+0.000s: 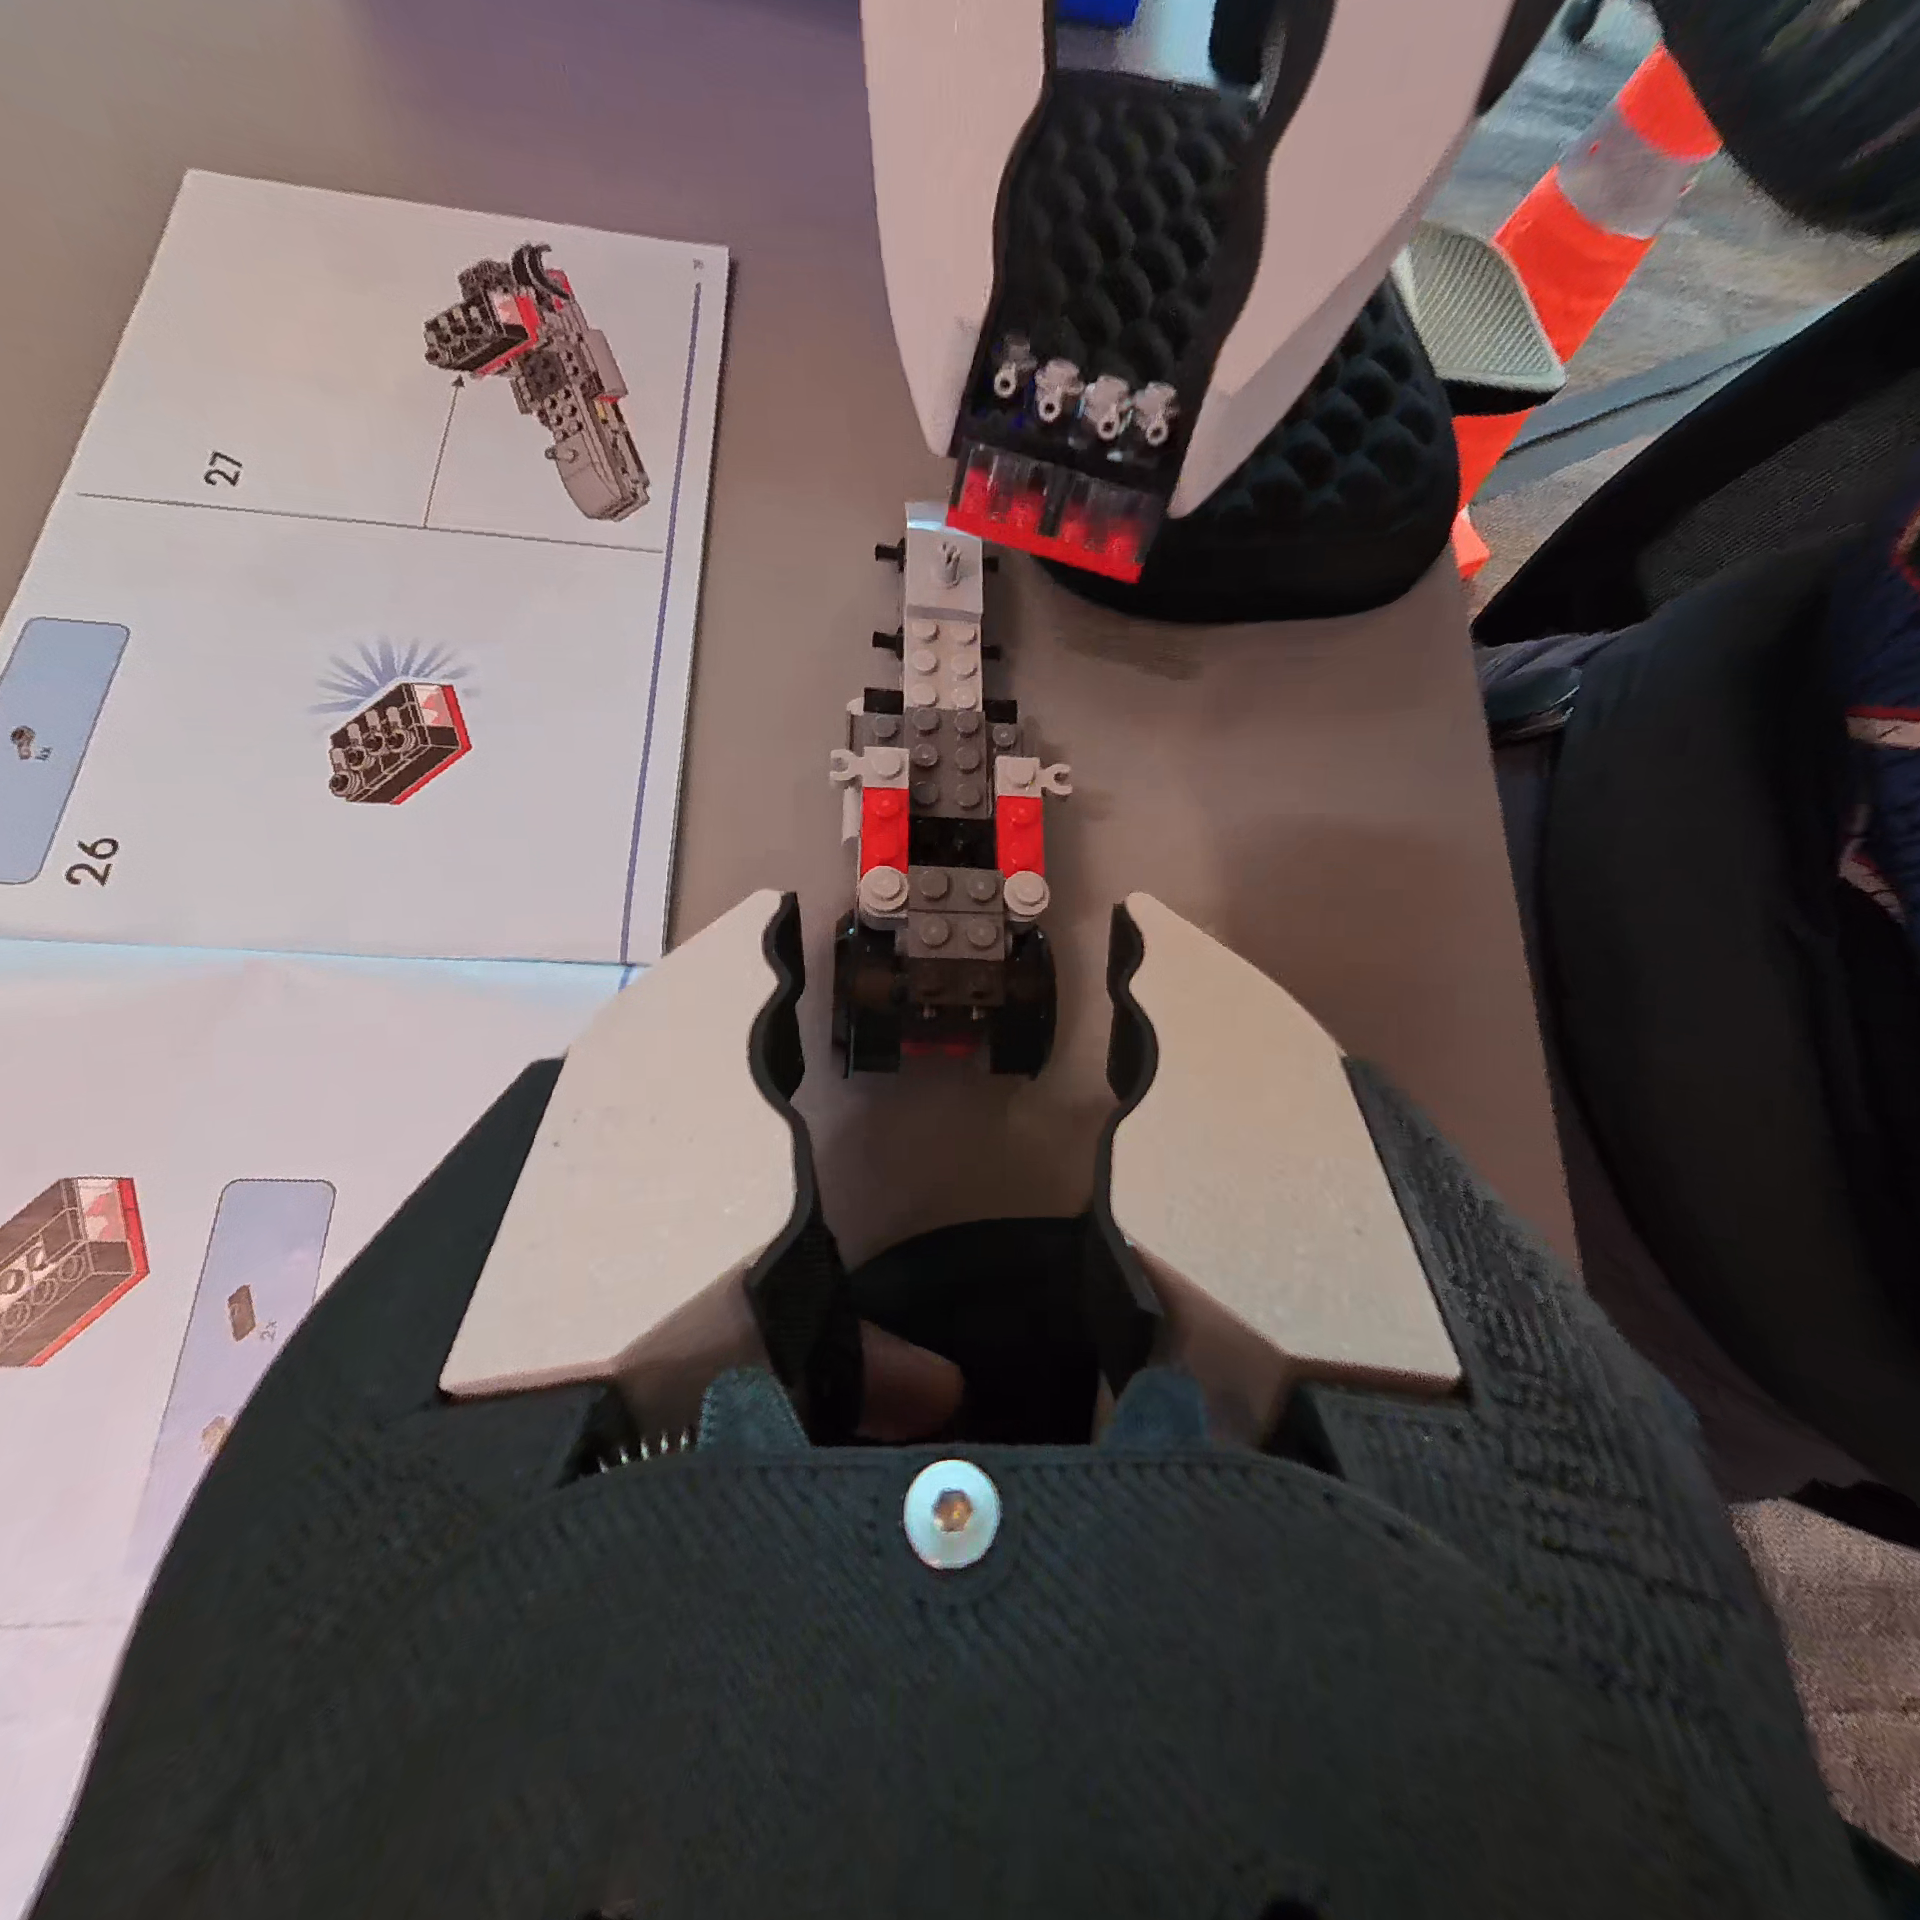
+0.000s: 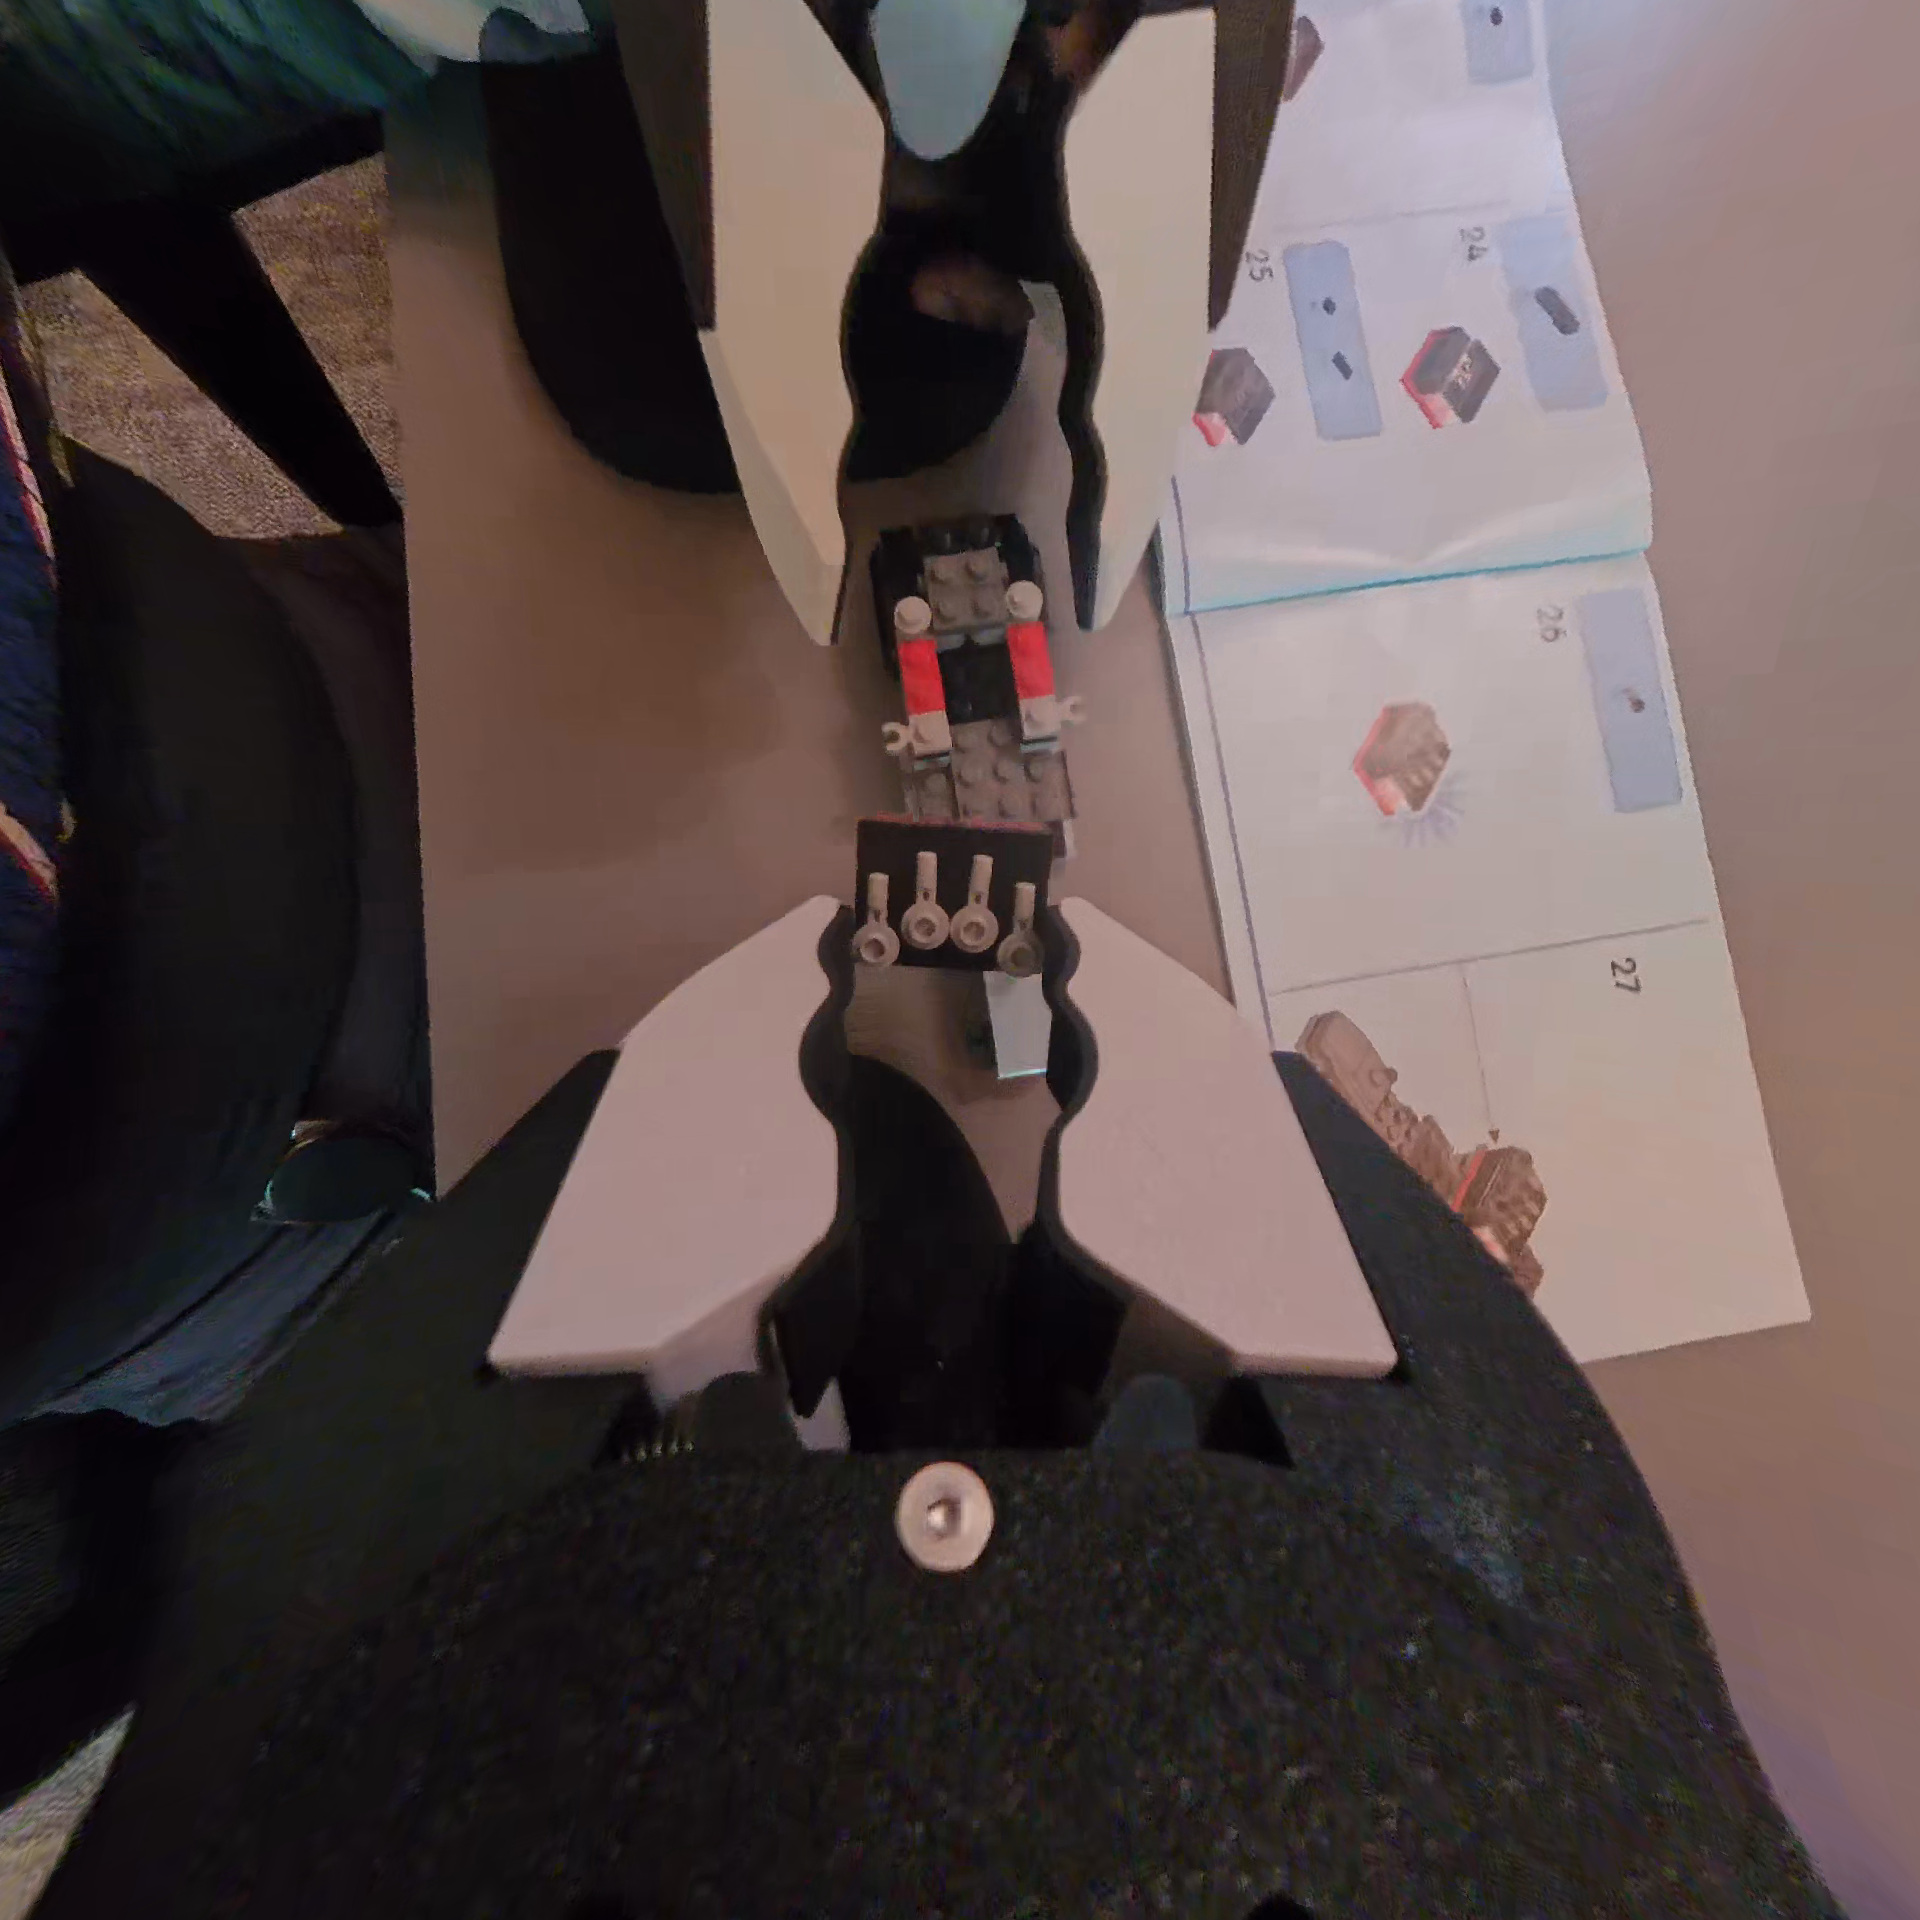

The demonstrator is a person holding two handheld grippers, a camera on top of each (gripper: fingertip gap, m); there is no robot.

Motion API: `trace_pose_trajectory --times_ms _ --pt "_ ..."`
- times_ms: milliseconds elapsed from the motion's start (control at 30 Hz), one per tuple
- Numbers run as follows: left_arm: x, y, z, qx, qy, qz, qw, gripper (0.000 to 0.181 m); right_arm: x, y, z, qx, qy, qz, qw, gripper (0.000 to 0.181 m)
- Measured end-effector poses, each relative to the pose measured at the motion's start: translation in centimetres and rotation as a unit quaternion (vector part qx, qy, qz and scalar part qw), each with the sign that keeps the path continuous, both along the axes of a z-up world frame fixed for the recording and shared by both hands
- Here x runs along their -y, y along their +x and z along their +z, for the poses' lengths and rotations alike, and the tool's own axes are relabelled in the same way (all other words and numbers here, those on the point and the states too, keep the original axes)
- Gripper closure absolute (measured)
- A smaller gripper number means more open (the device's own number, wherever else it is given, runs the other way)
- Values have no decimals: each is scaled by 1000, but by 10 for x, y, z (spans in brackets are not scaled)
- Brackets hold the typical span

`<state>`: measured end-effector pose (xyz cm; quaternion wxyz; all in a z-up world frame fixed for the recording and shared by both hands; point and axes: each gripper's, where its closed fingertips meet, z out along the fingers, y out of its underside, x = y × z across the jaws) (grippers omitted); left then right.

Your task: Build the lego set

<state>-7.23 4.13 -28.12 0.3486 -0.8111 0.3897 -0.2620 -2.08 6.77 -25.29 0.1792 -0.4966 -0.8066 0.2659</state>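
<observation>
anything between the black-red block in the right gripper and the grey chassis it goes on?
Nothing visible. The block in the right gripper hangs over the chassis front end; only air shows between them.

The right gripper [image 2: 951, 940] is clamping a small black-and-red brick block [image 2: 951, 894] carrying four light grey clip pieces. The block is hovering over the near end of the long grey, red and black lego vehicle [image 2: 977, 686], which is lying on the tan table [image 2: 623, 675]. At the vehicle's far end, the left gripper [image 2: 956, 613] is standing with its fingers apart, either side of the wheels. To the vehicle's right, an open instruction booklet [image 2: 1455, 831] is lying flat.
</observation>
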Motion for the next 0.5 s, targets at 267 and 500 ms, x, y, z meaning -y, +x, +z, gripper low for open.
trace_pose_trajectory --times_ms 267,500 --pt "0 0 -7 -32 1 -2 999 131 15 -26 -4 28 64 70 995 146" --pt "0 1 -3 -8 0 -5 1000 138 23 -12 -2 8 80 54 995 146"
